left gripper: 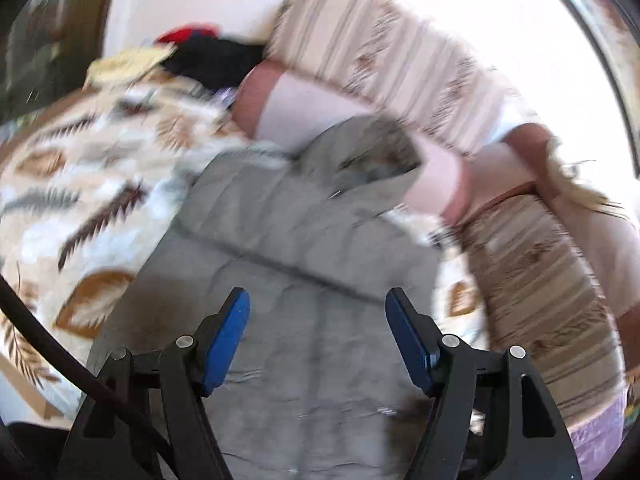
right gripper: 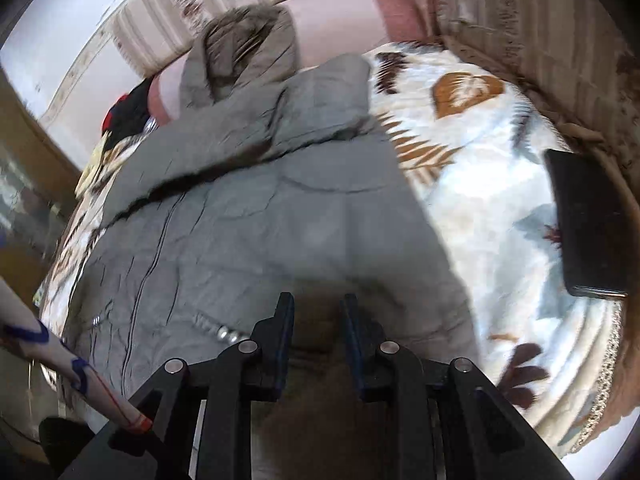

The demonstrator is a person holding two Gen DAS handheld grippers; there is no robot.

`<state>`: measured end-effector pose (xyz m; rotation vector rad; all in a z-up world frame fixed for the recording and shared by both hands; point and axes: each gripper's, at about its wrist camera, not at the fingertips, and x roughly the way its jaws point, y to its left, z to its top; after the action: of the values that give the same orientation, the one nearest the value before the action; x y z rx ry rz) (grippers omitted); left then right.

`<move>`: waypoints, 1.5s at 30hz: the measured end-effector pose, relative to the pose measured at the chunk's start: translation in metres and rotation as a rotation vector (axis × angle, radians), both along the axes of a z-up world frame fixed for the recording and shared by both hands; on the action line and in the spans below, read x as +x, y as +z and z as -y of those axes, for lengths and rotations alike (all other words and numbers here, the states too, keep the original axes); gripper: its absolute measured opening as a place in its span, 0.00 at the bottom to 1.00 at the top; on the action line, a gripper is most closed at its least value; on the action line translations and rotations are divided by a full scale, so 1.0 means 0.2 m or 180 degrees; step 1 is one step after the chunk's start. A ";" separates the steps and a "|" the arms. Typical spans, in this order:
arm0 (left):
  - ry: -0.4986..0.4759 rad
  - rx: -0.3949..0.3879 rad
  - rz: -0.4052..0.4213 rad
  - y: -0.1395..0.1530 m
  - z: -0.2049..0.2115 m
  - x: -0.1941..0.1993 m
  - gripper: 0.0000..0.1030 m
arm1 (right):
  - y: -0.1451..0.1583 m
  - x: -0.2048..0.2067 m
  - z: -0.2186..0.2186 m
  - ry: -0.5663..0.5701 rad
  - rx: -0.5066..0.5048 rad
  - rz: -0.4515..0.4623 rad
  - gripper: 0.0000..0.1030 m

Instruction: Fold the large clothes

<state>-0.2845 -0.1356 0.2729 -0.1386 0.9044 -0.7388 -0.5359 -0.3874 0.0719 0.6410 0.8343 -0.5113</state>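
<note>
We see a big gray puffy coat (right gripper: 256,216) lying flat in the middle of both pictures. It lies on a white blanket with brown and gray leaves (right gripper: 480,184). The coat's hood with a fuzzy edge (right gripper: 248,48) sits at the top of the right wrist picture, resting against a pink cushion (right gripper: 340,16). A zipper line (right gripper: 148,248) runs down the coat on the left side of that picture.

In the left wrist picture, our left tool (left gripper: 318,320) is at the bottom middle, over the coat. Its two blue pads (left gripper: 228,340) are spread wide, and nothing is between them.

In the right wrist picture, our right tool (right gripper: 318,312) is at the bottom middle, low over the coat's bottom part. Its fingers stand close with a small gap. We cannot tell if they pinch any cloth, as it is dark and blurry there.

A striped couch back (left gripper: 380,52) curves across the top of the left wrist picture. A dark pile of clothes with some red (left gripper: 208,56) sits in the upper left. A flat black thing (right gripper: 588,220) lies on the blanket at the right edge of the right wrist picture.
</note>
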 end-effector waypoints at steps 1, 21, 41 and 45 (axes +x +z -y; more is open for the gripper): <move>-0.0083 -0.0056 0.0120 0.11 0.02 -0.06 0.67 | 0.01 0.01 -0.01 0.0031 -0.0037 0.0011 0.25; 0.0105 0.0470 0.1070 0.28 -0.20 -0.02 0.76 | 0.83 0.23 -0.35 0.0704 -0.0187 0.0963 0.29; -0.0031 0.0980 0.0732 -0.94 0.46 0.69 0.76 | 1.16 1.39 0.71 -0.0081 -0.0624 0.0250 0.45; -0.0292 0.0992 0.0837 -0.98 0.52 0.69 0.76 | 0.97 1.69 1.08 -0.0323 -0.0646 0.0106 0.45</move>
<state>-0.1461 -0.2397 0.0762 0.2718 0.7664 -0.6735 -0.1973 -0.6034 0.2669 0.5051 0.7101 -0.6665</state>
